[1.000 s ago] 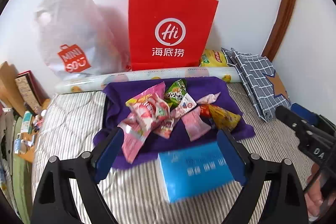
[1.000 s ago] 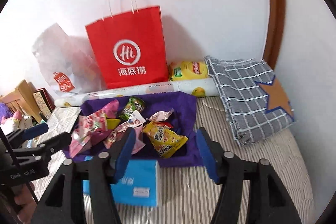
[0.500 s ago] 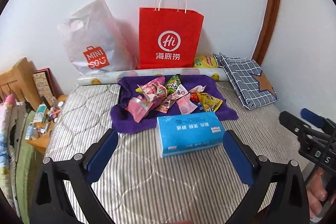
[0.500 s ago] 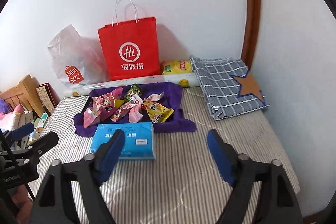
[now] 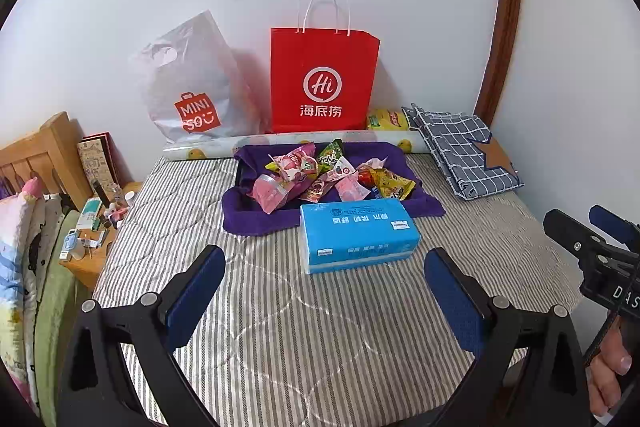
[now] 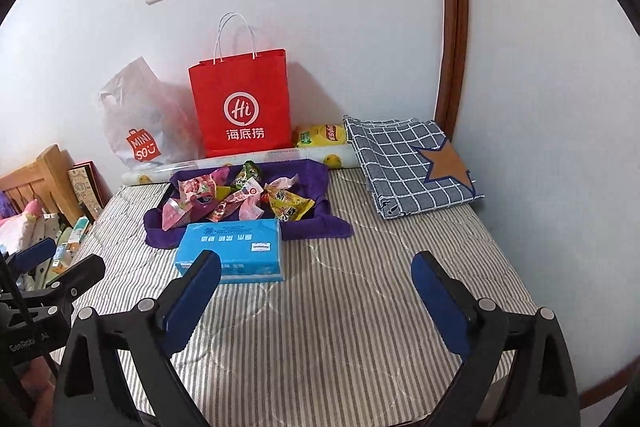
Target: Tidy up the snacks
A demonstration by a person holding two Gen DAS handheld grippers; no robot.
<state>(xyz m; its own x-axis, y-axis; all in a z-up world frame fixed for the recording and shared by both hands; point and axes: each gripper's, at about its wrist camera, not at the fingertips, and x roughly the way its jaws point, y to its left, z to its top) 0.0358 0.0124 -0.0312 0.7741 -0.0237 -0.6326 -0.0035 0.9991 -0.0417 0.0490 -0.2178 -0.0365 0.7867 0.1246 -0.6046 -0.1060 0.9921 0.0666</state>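
Nearest, the left tongs (image 5: 324,283) stand spread wide with nothing between their blue pads, over bare striped bed (image 5: 320,347) quilting. The right tongs (image 6: 316,281) are opening and likewise hold nothing. A second ago both sets hung close over the snack pile, the right one much narrower; since then both have drawn well back, so the whole bed end now shows.

Beyond them lies the blue tissue pack (image 5: 358,235), its far edge touching the purple towel (image 5: 248,219). On the towel sits the heap of snack packets (image 5: 328,175): pink, green and yellow wrappers, loosely piled together.

Farther still, against the wall, stand the red paper bag (image 5: 323,79) and the white Miniso bag (image 5: 188,87).

Empty tongs in retreat suggest a packet was just let go, and the sorting may be near done
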